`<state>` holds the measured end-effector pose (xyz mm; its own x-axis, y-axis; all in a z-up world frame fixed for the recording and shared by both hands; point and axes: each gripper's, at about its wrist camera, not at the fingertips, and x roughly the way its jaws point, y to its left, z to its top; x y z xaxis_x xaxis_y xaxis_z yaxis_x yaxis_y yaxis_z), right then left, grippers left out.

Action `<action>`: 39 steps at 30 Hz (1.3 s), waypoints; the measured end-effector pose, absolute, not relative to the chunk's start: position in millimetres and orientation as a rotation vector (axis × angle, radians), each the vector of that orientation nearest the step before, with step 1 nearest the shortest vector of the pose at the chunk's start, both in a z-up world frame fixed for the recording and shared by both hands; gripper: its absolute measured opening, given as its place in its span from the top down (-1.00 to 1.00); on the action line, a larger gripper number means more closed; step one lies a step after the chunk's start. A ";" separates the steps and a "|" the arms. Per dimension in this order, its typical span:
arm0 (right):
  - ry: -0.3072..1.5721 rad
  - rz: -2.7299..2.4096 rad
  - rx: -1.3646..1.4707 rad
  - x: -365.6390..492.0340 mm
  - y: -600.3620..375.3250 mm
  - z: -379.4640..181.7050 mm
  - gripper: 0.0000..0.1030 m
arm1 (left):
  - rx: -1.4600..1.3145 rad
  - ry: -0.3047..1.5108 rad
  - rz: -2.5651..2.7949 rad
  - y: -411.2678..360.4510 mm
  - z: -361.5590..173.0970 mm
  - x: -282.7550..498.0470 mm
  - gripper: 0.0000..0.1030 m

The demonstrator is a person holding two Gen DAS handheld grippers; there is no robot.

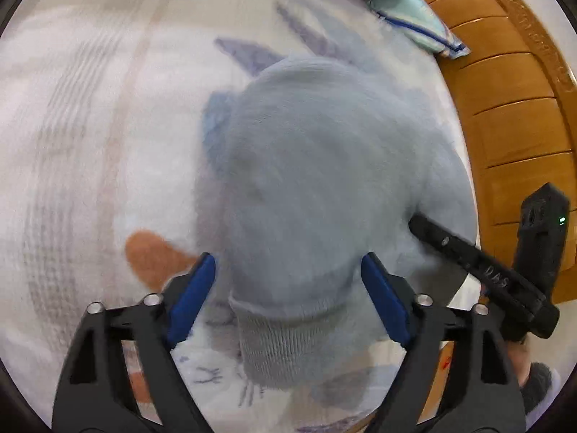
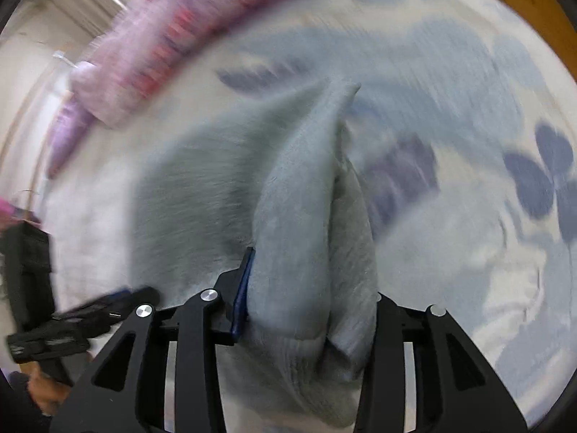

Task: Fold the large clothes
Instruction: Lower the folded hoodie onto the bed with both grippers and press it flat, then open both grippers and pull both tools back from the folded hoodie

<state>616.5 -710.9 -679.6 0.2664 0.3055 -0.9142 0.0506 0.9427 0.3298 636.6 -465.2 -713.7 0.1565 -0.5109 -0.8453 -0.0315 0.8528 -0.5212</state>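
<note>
A fuzzy light-blue sweater (image 1: 317,166) lies bunched on a bed with a leaf-patterned white blanket (image 1: 93,115). My left gripper (image 1: 288,288) is open, its blue-padded fingers either side of the sweater's ribbed cuff (image 1: 285,339), not pinching it. My right gripper (image 2: 310,310) is shut on a thick fold of the same sweater (image 2: 299,216), which fills the gap between its fingers. The right gripper also shows in the left wrist view (image 1: 479,263), pressed into the sweater's right side. The right wrist view is motion-blurred.
A wooden headboard (image 1: 512,115) runs along the right. A teal pouch (image 1: 414,21) and pink-purple knitted clothes (image 2: 155,47) lie at the far edge of the bed. The left gripper appears at the left of the right wrist view (image 2: 72,321).
</note>
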 end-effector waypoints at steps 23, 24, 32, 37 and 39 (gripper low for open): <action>1.328 0.041 0.098 523.6 -601.4 -578.3 -0.36 | -0.200 1.349 -0.224 -396.6 -627.9 566.2 -0.81; 1.323 0.041 0.100 518.0 -585.5 -567.9 -0.36 | -0.191 1.343 -0.222 -392.7 -621.6 562.0 -0.81; 1.277 -0.014 0.072 484.5 -503.6 -482.5 -0.38 | -0.195 1.245 -0.275 -322.4 -527.7 520.8 -0.81; 1.214 -0.059 0.051 457.8 -465.1 -426.7 -0.57 | -0.185 1.167 -0.333 -287.1 -461.0 484.5 -0.81; 1.170 -0.085 0.029 444.2 -451.8 -402.6 -0.60 | -0.152 1.118 -0.338 -277.1 -431.1 469.7 -0.82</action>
